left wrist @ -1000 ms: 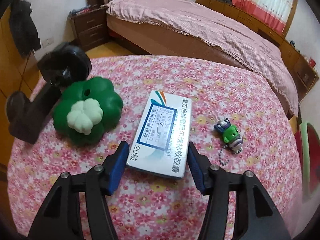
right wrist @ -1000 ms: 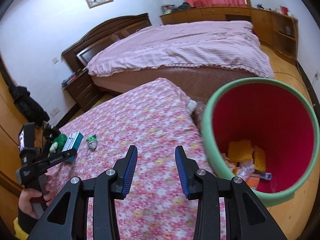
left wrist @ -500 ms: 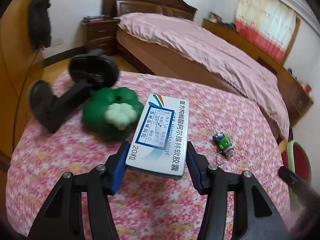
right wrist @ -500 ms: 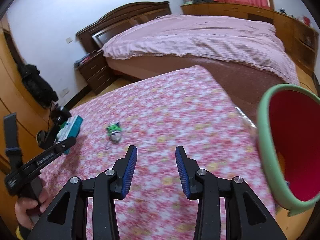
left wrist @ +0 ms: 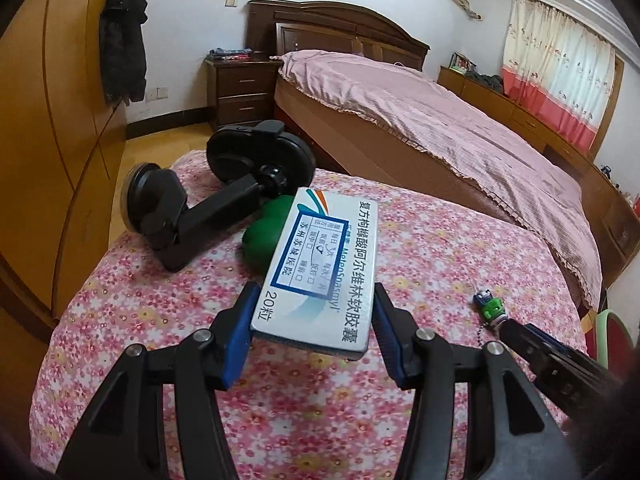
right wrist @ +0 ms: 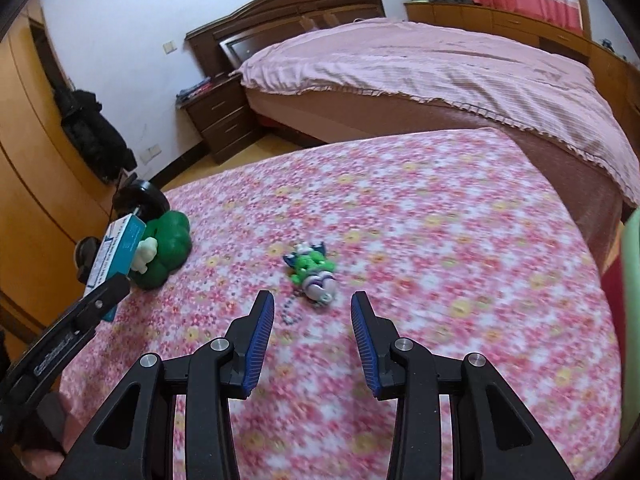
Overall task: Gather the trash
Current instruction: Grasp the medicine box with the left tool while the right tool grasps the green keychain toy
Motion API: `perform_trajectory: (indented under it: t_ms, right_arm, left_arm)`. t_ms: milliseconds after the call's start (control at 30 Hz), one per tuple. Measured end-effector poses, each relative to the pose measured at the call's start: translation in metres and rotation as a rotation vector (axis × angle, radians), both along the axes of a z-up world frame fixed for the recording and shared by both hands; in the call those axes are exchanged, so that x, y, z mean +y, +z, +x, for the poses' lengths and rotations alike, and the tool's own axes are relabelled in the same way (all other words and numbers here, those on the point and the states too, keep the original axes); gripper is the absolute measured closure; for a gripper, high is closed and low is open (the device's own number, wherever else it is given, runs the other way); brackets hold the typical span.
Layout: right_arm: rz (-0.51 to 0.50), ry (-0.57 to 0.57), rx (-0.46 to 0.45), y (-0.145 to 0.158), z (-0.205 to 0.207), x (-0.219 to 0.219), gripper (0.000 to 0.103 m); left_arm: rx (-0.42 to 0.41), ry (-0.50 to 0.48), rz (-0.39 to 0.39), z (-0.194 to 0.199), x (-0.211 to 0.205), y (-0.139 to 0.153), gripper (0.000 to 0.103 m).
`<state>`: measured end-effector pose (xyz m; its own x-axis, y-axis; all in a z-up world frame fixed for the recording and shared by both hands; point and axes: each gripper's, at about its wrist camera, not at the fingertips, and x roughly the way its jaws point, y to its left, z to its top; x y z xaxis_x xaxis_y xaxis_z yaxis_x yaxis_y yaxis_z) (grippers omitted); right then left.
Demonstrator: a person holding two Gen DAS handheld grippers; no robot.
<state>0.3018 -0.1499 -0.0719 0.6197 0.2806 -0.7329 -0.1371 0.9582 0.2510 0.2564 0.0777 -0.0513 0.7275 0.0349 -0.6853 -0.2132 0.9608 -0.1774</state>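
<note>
My left gripper is shut on a white and blue medicine box and holds it lifted above the flowered table. The box also shows at the left of the right wrist view, in the left gripper. My right gripper is open and empty, just short of a small green toy keychain lying on the table. The keychain shows in the left wrist view at the right. The green rim of the red bin peeks at the right edge.
A green clover-shaped toy and a black suction phone mount stand at the table's far left. The bin's edge is at the right. A bed with a pink cover lies beyond the table.
My left gripper has lifted the box off the table, above the clover toy. My right gripper swung left from the bin toward the keychain.
</note>
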Motion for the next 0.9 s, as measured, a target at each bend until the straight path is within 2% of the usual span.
perform_trajectory:
  t_ms: [367, 433, 467, 500, 700, 900]
  right_arm:
    - [-0.063, -0.012, -0.01, -0.015, 0.015, 0.018, 0.063]
    - [-0.066, -0.034, 0.0, -0.018, 0.018, 0.015, 0.071]
    - [-0.057, -0.038, 0.005, -0.018, 0.018, 0.013, 0.081]
    - [-0.042, -0.038, 0.012, -0.019, 0.019, 0.01, 0.083]
    - [-0.022, -0.038, 0.009, -0.017, 0.015, 0.004, 0.084]
    - [0.013, -0.066, -0.006, -0.006, -0.006, -0.014, 0.084]
  left_arm:
    - [0.022, 0.017, -0.012, 0.002, 0.005, -0.006, 0.048]
    - [0.021, 0.017, -0.011, 0.002, 0.004, -0.005, 0.048]
    - [0.021, 0.019, -0.011, 0.002, 0.005, -0.005, 0.048]
    - [0.02, 0.021, -0.009, 0.002, 0.004, -0.005, 0.048]
    - [0.013, 0.015, -0.007, 0.002, 0.003, -0.004, 0.048]
    - [0.008, 0.009, -0.003, 0.0, 0.001, -0.003, 0.048]
